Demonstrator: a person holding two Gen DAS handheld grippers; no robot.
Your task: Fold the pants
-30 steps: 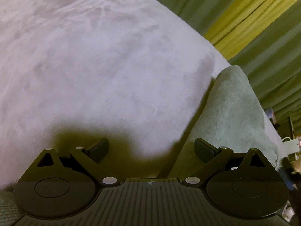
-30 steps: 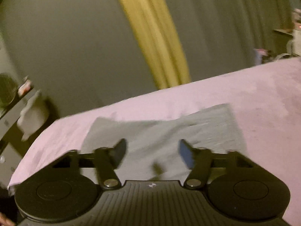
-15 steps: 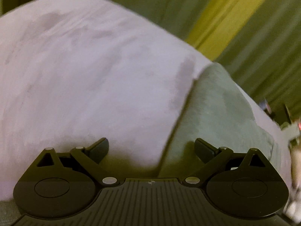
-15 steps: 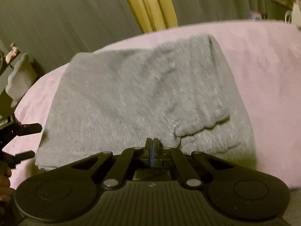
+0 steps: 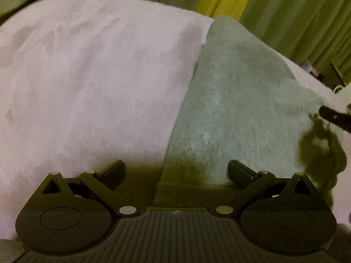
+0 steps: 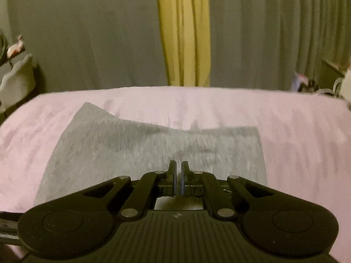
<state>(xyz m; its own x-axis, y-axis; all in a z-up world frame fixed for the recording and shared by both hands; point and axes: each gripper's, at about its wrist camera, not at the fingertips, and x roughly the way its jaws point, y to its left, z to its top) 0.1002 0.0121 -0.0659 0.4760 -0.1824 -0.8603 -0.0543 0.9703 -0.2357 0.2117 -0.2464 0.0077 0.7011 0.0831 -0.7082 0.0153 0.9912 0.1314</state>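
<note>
The grey pants [image 5: 245, 109] lie folded flat on the pink bed cover [image 5: 87, 76]. My left gripper [image 5: 176, 172] is open and low over the near left edge of the pants, holding nothing. In the right wrist view the pants [image 6: 136, 151] lie as a flat grey rectangle. My right gripper [image 6: 178, 173] hovers above their near edge with its jaws nearly closed, a thin gap between them and no cloth in them. The other gripper's tip [image 5: 335, 118] shows at the right edge of the left wrist view.
Grey-green curtains [image 6: 87, 32] with a yellow strip [image 6: 184, 30] hang behind the bed. A pale object [image 6: 17, 76] stands off the bed's left side. Clutter [image 6: 307, 83] sits at the far right.
The right gripper closed from wide open, dipped close to the pants, then lifted back with nothing in it. The left gripper swung right, bringing the pants' edge between its open fingers.
</note>
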